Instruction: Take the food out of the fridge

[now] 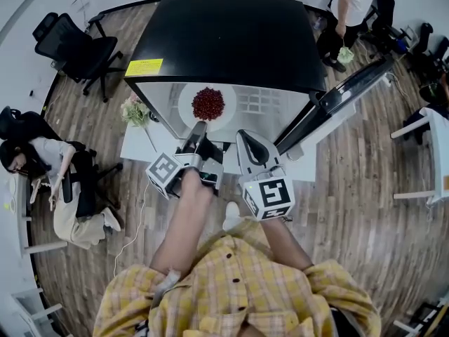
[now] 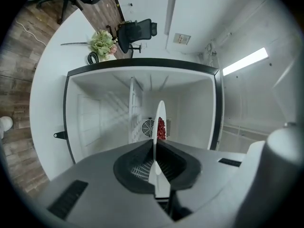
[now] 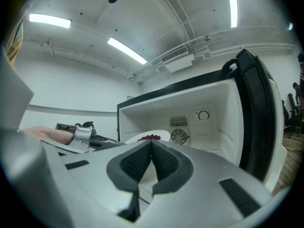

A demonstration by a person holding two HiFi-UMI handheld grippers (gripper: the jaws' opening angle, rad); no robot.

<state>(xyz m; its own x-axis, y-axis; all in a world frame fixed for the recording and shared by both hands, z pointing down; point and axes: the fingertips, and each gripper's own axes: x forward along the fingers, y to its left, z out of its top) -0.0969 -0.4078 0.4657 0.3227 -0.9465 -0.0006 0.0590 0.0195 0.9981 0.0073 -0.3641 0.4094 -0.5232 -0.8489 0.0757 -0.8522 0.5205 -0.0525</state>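
Since the plate [image 1: 188, 111] carries loose red food [image 1: 208, 103], the left tongs [image 1: 199, 128] are clenched on its near rim, which sits edge-on between the pads, probably so it can come out level. Plate and food sit just inside the fridge [image 1: 224, 41] mouth, at frame centre. Right of them, the right tongs [image 1: 243, 135] are pressed together on nothing, perhaps as spare support. Farther right, the door [image 1: 344, 93] stands wide open.

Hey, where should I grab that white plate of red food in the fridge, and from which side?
By its near rim, from the fridge's open front: the plate lies flat, food heaped in the middle, leaving a thin bare edge. The left gripper pinches it there.
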